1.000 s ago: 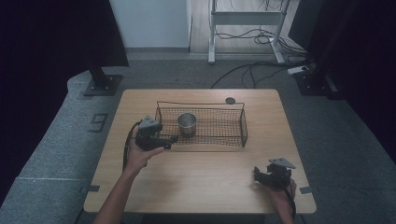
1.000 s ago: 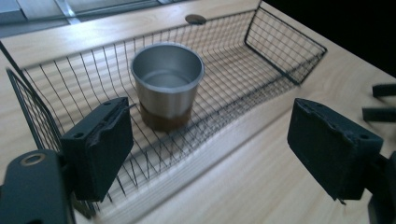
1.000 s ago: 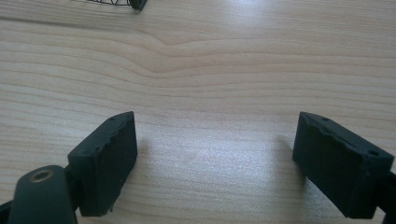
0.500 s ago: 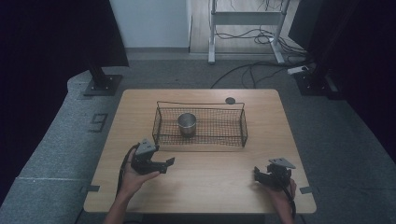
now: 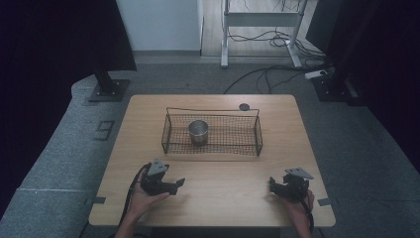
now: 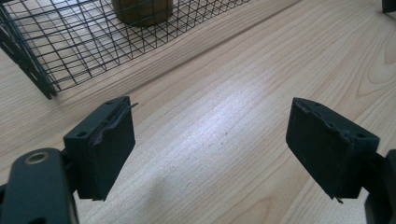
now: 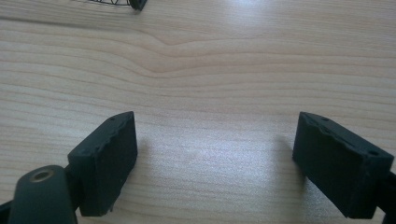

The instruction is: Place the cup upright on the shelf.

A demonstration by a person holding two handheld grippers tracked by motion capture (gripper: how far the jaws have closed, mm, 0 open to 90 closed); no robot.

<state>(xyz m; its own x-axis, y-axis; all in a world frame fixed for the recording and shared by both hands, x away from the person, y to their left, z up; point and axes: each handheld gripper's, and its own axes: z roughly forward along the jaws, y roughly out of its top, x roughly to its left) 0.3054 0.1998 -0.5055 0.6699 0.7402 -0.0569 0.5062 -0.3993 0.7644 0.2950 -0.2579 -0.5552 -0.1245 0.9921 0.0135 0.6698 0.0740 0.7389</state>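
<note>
Beneath both grippers lay the wooden table (image 5: 277,129), bare under their jaws. Ahead of the left gripper (image 5: 179,183), toward the table's far side, stood the wire basket (image 5: 257,136); in the left gripper view its near corner (image 6: 44,86) sat up and to the left of the jaws, well apart from them. Inside the basket, nearer its left end, stood the metal cup (image 5: 198,131), upright, its base seen through the mesh beyond the left gripper's jaws (image 6: 142,9). The left gripper rested low at the near edge in the person's left hand (image 5: 146,198); its jaws had just been closing, yet they stood apart with only table between them. The right gripper (image 5: 272,184), held at the near right, also stood open over bare wood (image 7: 212,154).
</note>
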